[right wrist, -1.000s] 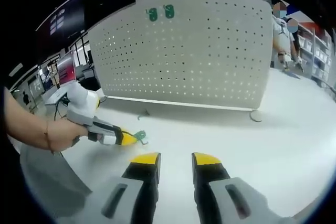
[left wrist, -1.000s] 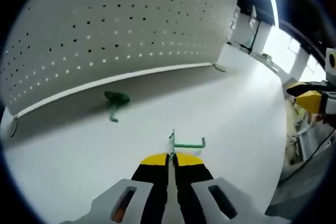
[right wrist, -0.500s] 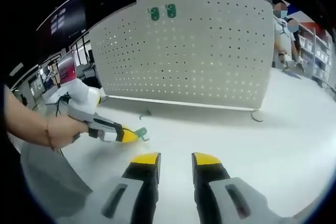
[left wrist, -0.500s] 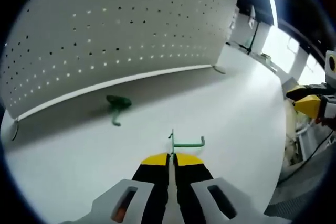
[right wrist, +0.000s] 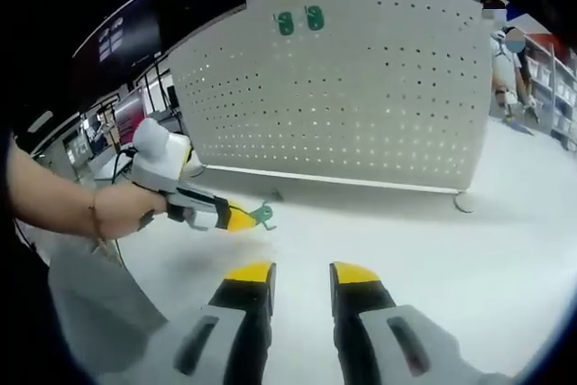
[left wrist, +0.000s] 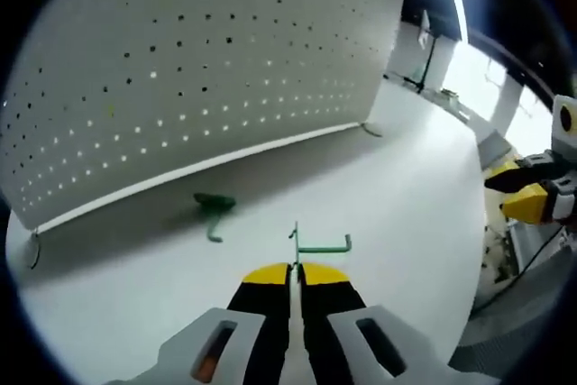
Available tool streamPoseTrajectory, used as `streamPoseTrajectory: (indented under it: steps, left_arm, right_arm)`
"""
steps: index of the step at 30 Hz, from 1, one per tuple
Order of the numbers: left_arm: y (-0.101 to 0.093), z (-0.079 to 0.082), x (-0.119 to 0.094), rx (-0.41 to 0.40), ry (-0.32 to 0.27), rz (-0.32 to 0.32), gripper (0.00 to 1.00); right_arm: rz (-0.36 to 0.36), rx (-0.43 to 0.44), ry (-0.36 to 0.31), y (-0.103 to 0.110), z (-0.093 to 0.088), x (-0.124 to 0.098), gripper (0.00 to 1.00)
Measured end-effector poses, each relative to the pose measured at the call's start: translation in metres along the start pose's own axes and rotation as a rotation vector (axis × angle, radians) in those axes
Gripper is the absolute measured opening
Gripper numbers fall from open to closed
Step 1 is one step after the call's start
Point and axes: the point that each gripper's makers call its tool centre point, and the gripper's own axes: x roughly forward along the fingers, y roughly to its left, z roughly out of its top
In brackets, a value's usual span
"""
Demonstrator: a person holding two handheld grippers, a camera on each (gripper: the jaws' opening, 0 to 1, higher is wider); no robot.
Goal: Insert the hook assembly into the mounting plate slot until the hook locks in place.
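Observation:
My left gripper (left wrist: pixel 295 270) is shut on a green wire hook (left wrist: pixel 320 244), lifted above the white table. In the right gripper view, the left gripper (right wrist: pixel 242 217) comes in from the left in a person's hand, carrying the green hook (right wrist: pixel 262 214) in front of the white pegboard (right wrist: pixel 361 96). A second green hook (left wrist: pixel 215 206) lies on the table near the pegboard's (left wrist: pixel 198 51) base. Two green hooks (right wrist: pixel 300 21) hang at the pegboard's top. My right gripper (right wrist: pixel 301 273) is open and holds nothing; its yellow-tipped fingers (left wrist: pixel 525 202) show at the right of the left gripper view.
The pegboard stands upright on small feet (right wrist: pixel 465 202) on the white table (right wrist: pixel 433 250). Shelves and a person (right wrist: pixel 509 69) are behind at the right. The person's forearm (right wrist: pixel 54 209) reaches in from the left.
The left gripper with the hook has risen and moved toward the pegboard. The right gripper stays open and has shifted slightly.

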Motion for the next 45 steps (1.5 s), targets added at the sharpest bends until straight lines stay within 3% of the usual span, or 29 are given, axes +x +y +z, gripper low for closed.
streamPoseTrajectory:
  steps: [9,22,36,41,45]
  left_arm:
    - [0.003,-0.003,-0.011,0.011,-0.002,-0.014,0.02]
    - [0.004,-0.007,-0.026,-0.072,-0.027,-0.058,0.02]
    - [-0.002,0.011,-0.063,-0.056,-0.104,-0.128,0.02]
    - [-0.014,0.017,-0.079,-0.102,-0.125,-0.192,0.02]
    - [-0.021,0.022,-0.094,-0.082,-0.147,-0.205,0.02]
  right_arm:
    - [0.063,-0.012,0.026,0.019,-0.005,-0.002,0.23]
    - [0.088,-0.019,0.025,0.032,-0.004,-0.012,0.23]
    - [0.132,-0.008,0.021,0.054,0.0,-0.016,0.23]
    - [0.157,0.009,0.007,0.062,0.006,-0.015,0.23]
    - [0.168,0.008,-0.004,0.069,0.012,-0.013,0.24]
